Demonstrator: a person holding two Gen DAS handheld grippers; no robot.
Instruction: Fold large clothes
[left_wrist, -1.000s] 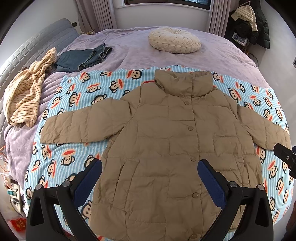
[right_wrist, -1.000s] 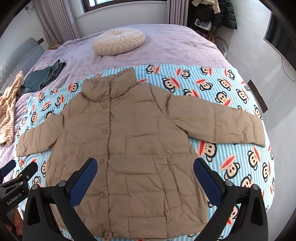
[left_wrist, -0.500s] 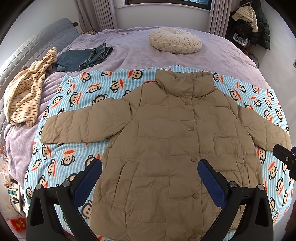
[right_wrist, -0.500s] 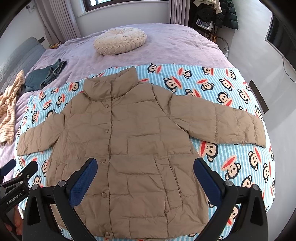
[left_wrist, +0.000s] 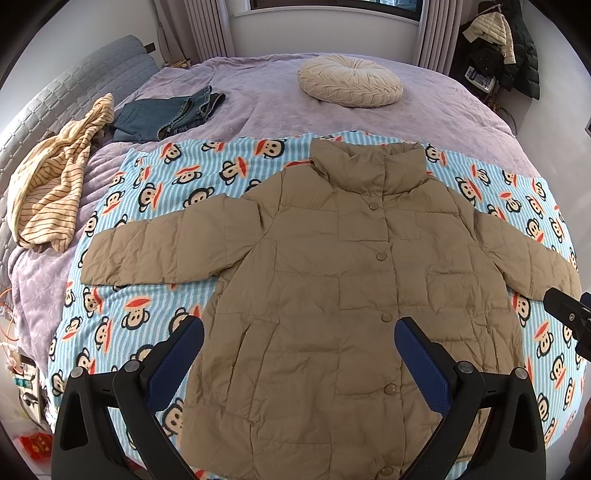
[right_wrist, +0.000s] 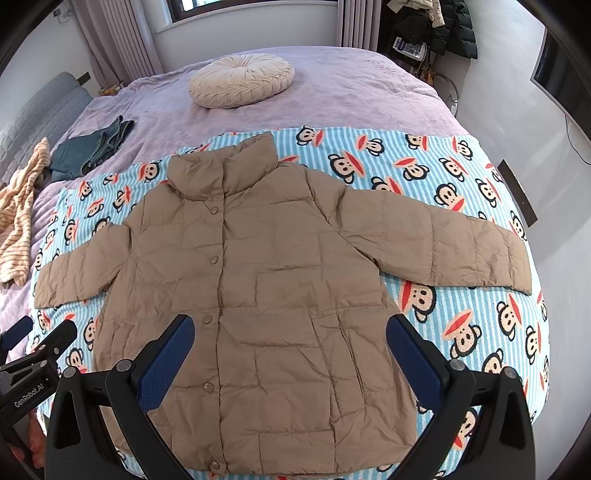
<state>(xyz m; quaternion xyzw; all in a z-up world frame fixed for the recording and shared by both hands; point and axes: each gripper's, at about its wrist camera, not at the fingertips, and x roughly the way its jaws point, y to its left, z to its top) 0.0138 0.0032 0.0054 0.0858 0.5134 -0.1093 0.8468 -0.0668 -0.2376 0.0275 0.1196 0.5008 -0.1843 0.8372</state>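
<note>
On the bed (left_wrist: 258, 110), a tan jacket (left_wrist: 351, 295) lies flat; above it, left hand-held gripper (left_wrist: 299, 343) and right hand-held gripper (right_wrist: 290, 339) hover released.

Bright even daylight from window (left_wrist: 332, 3) at far wall; soft shadows; sharp focus; strong fisheye curvature, dark corners.

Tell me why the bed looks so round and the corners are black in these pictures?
Left wrist view: a fisheye lens bulges the bed and leaves dark corners; the jacket is sharp in soft daylight. Right wrist view: same bulge, the wall curving, no glare; the open claw looms large.
</note>
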